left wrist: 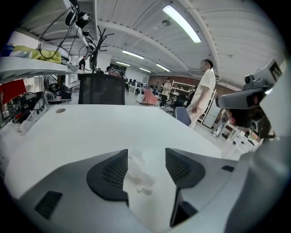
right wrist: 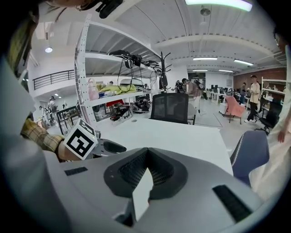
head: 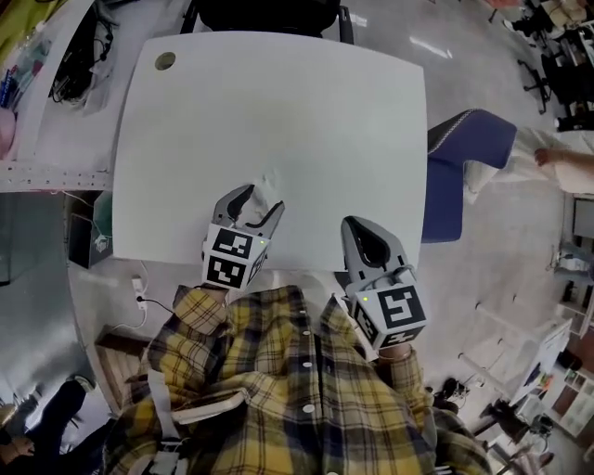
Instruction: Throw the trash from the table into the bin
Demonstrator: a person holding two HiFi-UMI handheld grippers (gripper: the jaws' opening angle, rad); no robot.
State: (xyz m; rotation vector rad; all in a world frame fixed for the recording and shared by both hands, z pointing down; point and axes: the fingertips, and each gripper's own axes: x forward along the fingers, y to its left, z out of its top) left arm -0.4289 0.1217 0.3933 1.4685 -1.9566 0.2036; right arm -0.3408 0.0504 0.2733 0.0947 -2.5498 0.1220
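Note:
A crumpled white tissue (head: 267,188) lies on the white table (head: 278,111) close to its near edge. My left gripper (head: 259,205) is low over the table, and its jaws stand wide apart on either side of the tissue. In the left gripper view the tissue (left wrist: 137,176) sits between the pads, nearer the left one, and neither pad presses on it. My right gripper (head: 358,226) hovers over the table's near right edge. In the right gripper view its jaws (right wrist: 146,158) meet at the tips with nothing held.
A blue chair (head: 469,153) stands off the table's right side, and a person (head: 557,158) is beyond it. A black chair (head: 269,14) faces the far edge. Shelving with cables (head: 56,74) runs along the left. A dark container (head: 88,237) sits on the floor at the left.

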